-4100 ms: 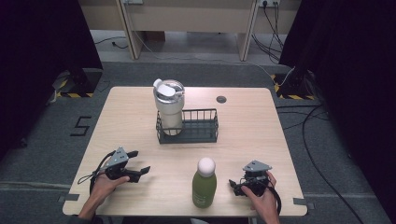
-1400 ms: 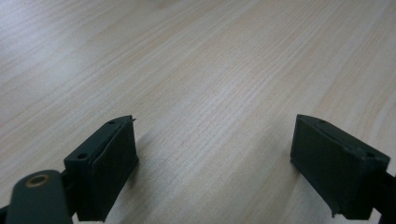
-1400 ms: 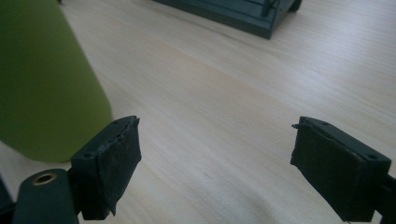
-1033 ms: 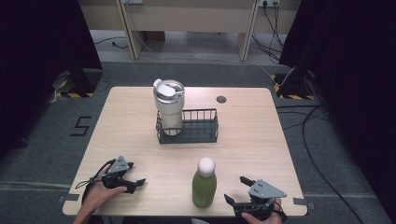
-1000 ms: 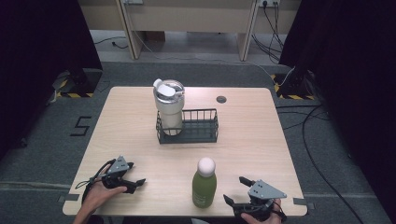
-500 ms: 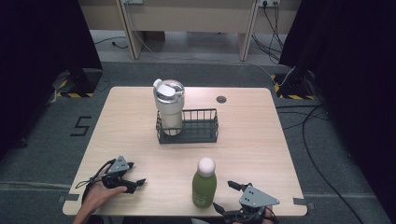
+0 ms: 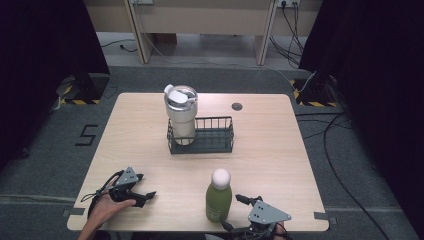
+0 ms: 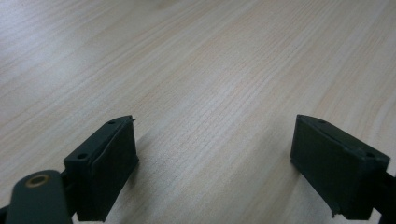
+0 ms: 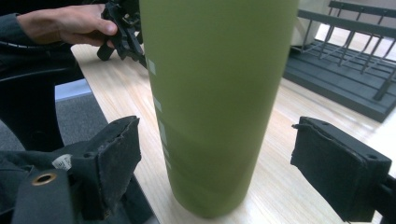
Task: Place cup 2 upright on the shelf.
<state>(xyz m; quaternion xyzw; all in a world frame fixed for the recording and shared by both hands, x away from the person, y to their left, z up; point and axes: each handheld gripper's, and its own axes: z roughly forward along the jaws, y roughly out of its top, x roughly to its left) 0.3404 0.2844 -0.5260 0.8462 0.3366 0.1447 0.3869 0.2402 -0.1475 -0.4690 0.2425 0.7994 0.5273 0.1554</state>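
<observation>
The right claw (image 9: 212, 158) stands spread, one black pad low at the left of the right gripper view and the other low at the right, with the green bottle (image 9: 217, 98) upright between them and neither pad pressing on it. In the high view this claw (image 7: 240, 212) sits at the bottom edge, just right of the green bottle (image 7: 219, 196), which stands near the front edge of the bench (image 7: 280, 150), its white cap (image 7: 221, 176) on top. The likely trouble starts there: the bottle is tall and narrow, so a pad that meets it on one side first could push it over, and from so near the edge it could roll off the bench. A grip taken low on the smooth wall may also let it pivot or slip when lifted. Farther up the frame, the wire basket (image 7: 202, 135) holds a white tumbler (image 7: 180, 114) at its left end; a bottle carried in too low could catch the rim or knock the tumbler. At the lower left, the left claw (image 7: 142, 187) rests spread on bare wood, holding nothing, well apart from the bottle and unable to steady it.
</observation>
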